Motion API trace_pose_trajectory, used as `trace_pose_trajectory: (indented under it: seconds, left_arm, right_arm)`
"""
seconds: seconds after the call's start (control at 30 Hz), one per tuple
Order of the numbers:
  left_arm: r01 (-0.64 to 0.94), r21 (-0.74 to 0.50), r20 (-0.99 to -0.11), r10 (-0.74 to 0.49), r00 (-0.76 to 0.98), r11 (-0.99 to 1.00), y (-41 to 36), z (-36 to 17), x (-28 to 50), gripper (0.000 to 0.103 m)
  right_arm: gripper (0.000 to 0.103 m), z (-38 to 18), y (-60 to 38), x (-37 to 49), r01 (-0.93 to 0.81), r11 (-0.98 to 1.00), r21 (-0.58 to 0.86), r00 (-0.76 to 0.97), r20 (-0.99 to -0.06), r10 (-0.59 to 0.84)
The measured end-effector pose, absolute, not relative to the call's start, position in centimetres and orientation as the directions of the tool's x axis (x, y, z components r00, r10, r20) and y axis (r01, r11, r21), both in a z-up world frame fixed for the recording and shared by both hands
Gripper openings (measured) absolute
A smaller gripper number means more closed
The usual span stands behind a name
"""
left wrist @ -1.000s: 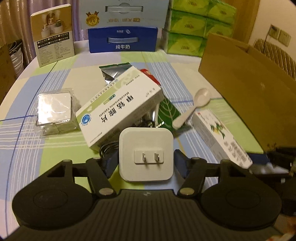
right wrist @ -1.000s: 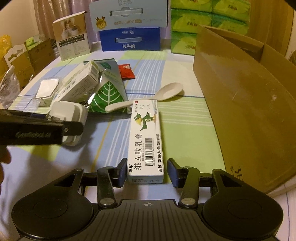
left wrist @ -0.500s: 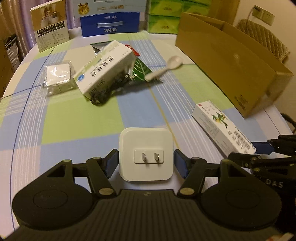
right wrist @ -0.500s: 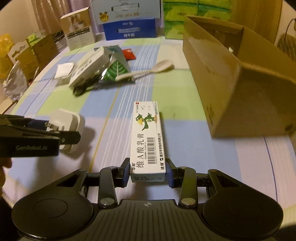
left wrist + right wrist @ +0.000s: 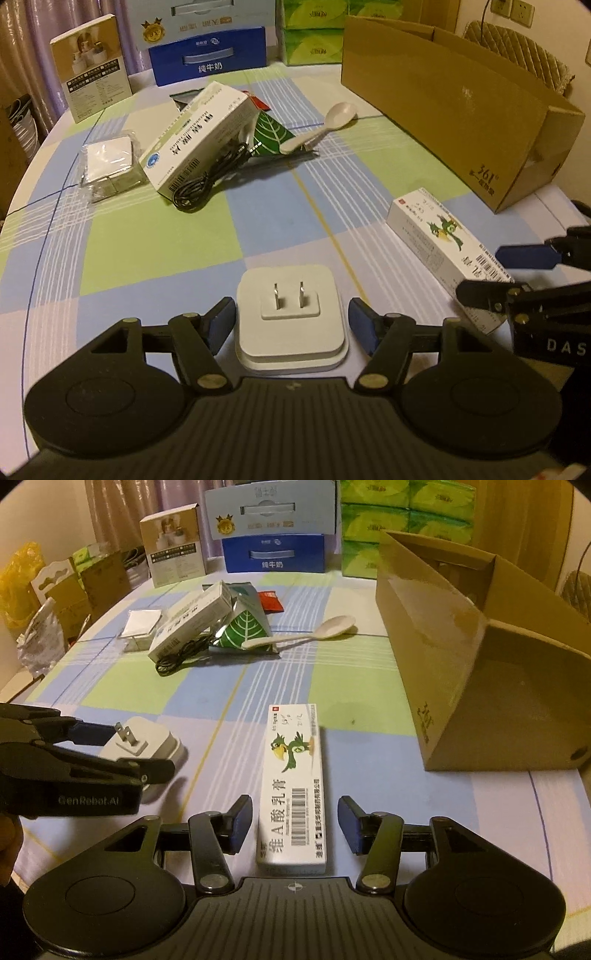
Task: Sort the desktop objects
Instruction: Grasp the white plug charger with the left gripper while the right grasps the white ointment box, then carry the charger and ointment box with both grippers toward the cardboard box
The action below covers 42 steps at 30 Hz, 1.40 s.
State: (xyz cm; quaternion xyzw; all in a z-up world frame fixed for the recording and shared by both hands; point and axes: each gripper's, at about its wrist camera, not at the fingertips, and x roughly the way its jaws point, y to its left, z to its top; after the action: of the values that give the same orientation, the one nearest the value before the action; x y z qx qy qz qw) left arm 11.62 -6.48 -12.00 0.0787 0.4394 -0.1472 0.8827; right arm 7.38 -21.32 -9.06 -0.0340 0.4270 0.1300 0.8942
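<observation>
Two grippers sit at the near edge of the table, and both have just let go: half a second ago the left gripper (image 5: 291, 319) was clamped on the white charger plug (image 5: 291, 317) and the right gripper (image 5: 293, 825) on the long ointment box (image 5: 293, 794), whereas now each pair of tongs stands apart, with a visible gap on either side of its object. The plug rests prongs-up on the checked tablecloth (image 5: 159, 229) between the left fingers, and the ointment box lies flat between the right ones, just right of the plug. That reads as both items having been set down side by side in a cleared near zone, well apart from the remaining clutter, so one sorting step looks finished and the grippers are free for the next pick. Farther off, left of centre, lies the unsorted heap: a black cable (image 5: 207, 177) coiled against a white medicine box (image 5: 199, 136), a plastic-wrapped white block (image 5: 109, 162) to its left, a green leaf-print packet (image 5: 269, 138) and a white spoon (image 5: 325, 123) resting on the packet's edge. The open cardboard box (image 5: 458, 110) stands far right; its inside is mostly hidden from both cameras. A red sachet and a dark foil pouch behind the medicine box are largely covered, and how the cable runs under that box cannot be made out.
</observation>
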Motion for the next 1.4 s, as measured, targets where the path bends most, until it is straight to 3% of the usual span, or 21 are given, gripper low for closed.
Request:
trace_pose_trajectory:
  seconds: [0.47,0.57,0.7,1.4]
  left_arm:
    - [0.300,-0.024,-0.795,-0.200,0.572,0.954,-6.1,-12.6,11.7,0.060]
    - [0.302,-0.025,-0.795,-0.202,0.573,0.953,-6.1,-12.6,11.6,0.060]
    - [0.303,-0.019,-0.803,-0.195,0.563,0.953,-6.1,-12.5,11.6,0.060]
    - [0.336,-0.013,-0.764,-0.226,0.605,0.942,-8.3,-7.2,7.2,0.060]
  right_arm:
    - [0.048,-10.3,-20.4,9.4,-0.278,0.960,0.023,0.613,-0.766,0.196]
    - [0.037,-10.7,-20.3,9.4,-0.283,0.959,0.013,0.608,-0.771,0.190]
    - [0.036,-10.6,-20.4,9.3,-0.288,0.957,0.019,0.599,-0.777,0.195]
    - [0.036,-3.3,-22.7,4.4,-0.245,0.968,0.058,0.699,-0.681,0.218]
